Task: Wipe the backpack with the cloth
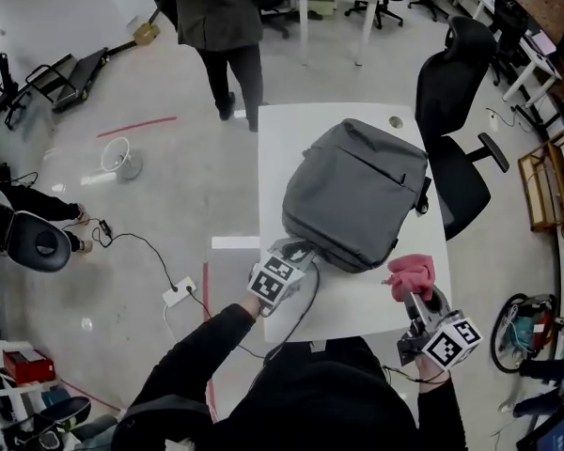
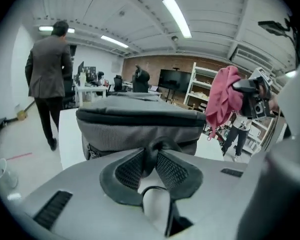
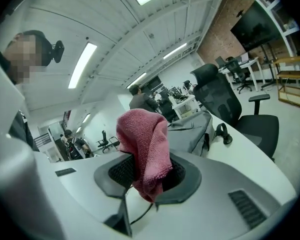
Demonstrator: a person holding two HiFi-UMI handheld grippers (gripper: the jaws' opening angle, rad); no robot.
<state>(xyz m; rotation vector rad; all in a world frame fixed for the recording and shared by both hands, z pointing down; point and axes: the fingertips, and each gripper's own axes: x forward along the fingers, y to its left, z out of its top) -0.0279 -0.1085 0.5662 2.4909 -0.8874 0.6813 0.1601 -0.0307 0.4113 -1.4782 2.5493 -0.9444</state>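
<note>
Holds a pink cloth (image 3: pixel 145 144) pinched between the fingers of the right gripper (image 3: pixel 151 173), bunched upward and draped over the tips, lifted clear of the white surface (image 1: pixel 291 139) just right of the grey backpack (image 1: pixel 357 191). Looks gripped near its middle so that a loose, soft wad faces forward, suited to rubbing fabric rather than scraping it with bare fingers. Not yet touching the backpack with it; hangs a little apart from the near right corner, by the head view.

Has the backpack lying flat in the middle of the surface, near end towards the body, a dark strap (image 1: pixel 423 195) trailing off its right side, close to a black office chair (image 1: pixel 451 111). Offers the broad upper face to the cloth that way.

Has the left gripper (image 2: pixel 152 160) at the backpack's near end, fingers pressed nearly together. Shows a dark fold right at the tips in the left gripper view; whether a loop of the backpack is nipped there or only the pads' own ends meet, cannot tell. Probably placed there to pin or steady the backpack against sliding once wiping pushes it away across the smooth surface.

Judged as the set-up before a first stroke: bracing on the left, cloth poised on the right. Calls next for lowering the cloth onto the top panel. Worth minding a person (image 1: pixel 216 17) beyond the far edge of the surface, well apart from the work
</note>
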